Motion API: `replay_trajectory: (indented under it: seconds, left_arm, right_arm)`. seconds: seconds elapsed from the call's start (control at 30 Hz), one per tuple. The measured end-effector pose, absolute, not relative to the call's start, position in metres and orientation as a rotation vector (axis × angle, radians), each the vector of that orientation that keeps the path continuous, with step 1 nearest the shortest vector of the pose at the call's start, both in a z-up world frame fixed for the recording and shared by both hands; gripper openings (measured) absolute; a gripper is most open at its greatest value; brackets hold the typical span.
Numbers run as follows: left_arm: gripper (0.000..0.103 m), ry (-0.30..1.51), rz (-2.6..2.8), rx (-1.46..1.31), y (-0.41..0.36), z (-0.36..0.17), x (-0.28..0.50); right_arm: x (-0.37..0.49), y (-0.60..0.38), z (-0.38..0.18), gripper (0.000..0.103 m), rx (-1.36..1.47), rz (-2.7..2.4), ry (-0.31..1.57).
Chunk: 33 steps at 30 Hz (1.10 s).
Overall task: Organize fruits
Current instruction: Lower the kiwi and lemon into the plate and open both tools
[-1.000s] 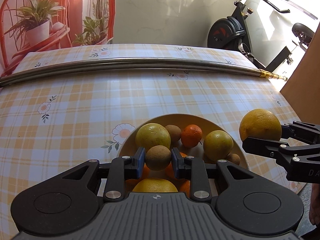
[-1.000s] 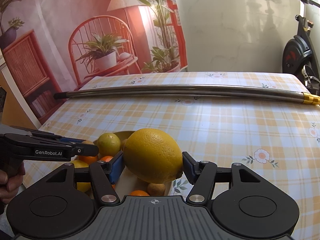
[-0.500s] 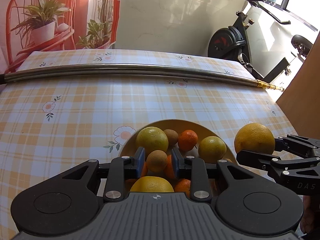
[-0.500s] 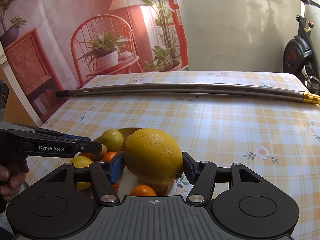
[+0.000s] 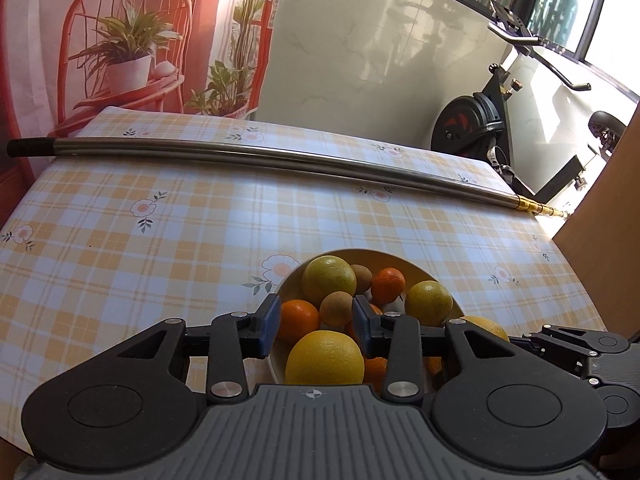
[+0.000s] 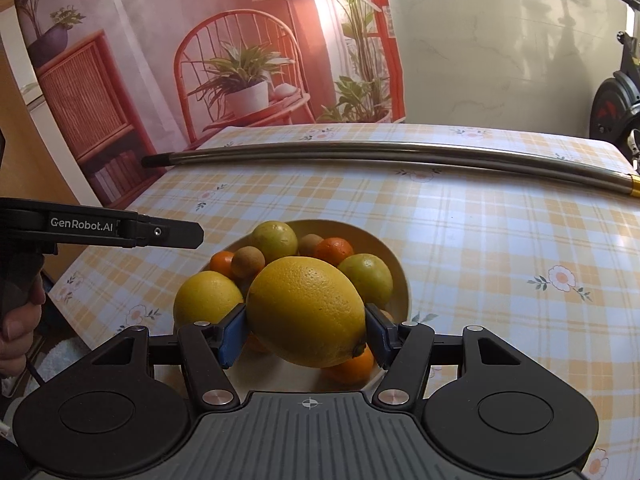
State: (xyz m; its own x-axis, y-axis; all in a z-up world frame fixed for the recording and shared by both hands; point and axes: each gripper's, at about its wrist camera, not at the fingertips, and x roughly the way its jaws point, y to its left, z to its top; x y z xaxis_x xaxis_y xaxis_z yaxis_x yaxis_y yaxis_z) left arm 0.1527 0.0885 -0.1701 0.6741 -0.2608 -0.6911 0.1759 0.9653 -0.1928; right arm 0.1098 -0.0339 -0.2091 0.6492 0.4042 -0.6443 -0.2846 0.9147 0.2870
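A cream bowl (image 5: 396, 261) on the checked tablecloth holds several fruits: yellow-green citrus, small oranges and brown round fruits. My left gripper (image 5: 315, 324) is open above the bowl's near side; a small brown fruit (image 5: 336, 309) lies in the bowl between its fingers, not gripped. My right gripper (image 6: 304, 330) is shut on a large yellow citrus fruit (image 6: 306, 306) and holds it over the near part of the bowl (image 6: 396, 276). The left gripper shows in the right wrist view (image 6: 160, 233), left of the bowl.
A long steel pole (image 5: 280, 158) lies across the far side of the table. An exercise bike (image 5: 480, 120) stands beyond the table's far right corner. A wooden panel (image 5: 608, 240) rises at the right edge.
My left gripper has let go of the small brown fruit, opened and pulled up and back. My right gripper has carried the yellow citrus over the bowl.
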Motion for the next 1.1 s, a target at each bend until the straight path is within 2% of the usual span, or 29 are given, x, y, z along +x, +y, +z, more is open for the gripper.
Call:
replay_trajectory:
  seconds: [0.57, 1.1]
  left_arm:
    - [0.041, 0.792, -0.241, -0.139, 0.094, -0.173, 0.149]
    - [0.041, 0.796, -0.226, -0.148, 0.096, -0.172, 0.148]
  right_arm:
    - [0.113, -0.010, -0.231, 0.057, 0.143, 0.523, 0.906]
    - [0.127, 0.001, -0.236, 0.057, 0.070, 0.508, 0.873]
